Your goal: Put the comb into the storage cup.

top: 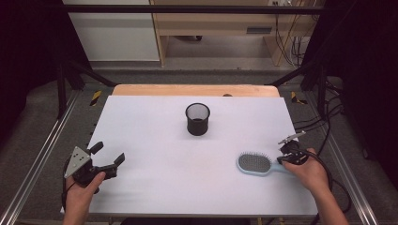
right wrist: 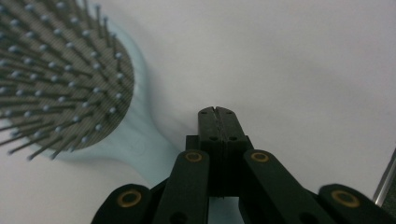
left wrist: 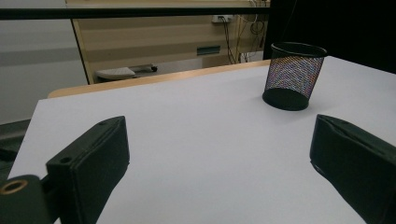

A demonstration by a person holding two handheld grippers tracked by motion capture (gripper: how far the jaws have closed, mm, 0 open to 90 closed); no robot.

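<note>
Brush (top: 256,163) lies near the table's (top: 155,140) right edge, handle toward the right gripper (top: 287,158); its fingers pressed together beside the handle; left gripper's (top: 105,161) spread.

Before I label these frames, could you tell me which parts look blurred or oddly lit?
High view: evenly lit white table, dark surroundings. Left gripper view: mesh cup shows rainbow moiré; near jaws look soft. Right gripper view: hairbrush bristles slightly blurred, close to the lens.

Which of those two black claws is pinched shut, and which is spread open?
The right claw, beside the light blue hairbrush, is pinched shut, jaws pressed together with nothing between them. The left claw, at the table's near left corner, stands spread wide open.
</note>
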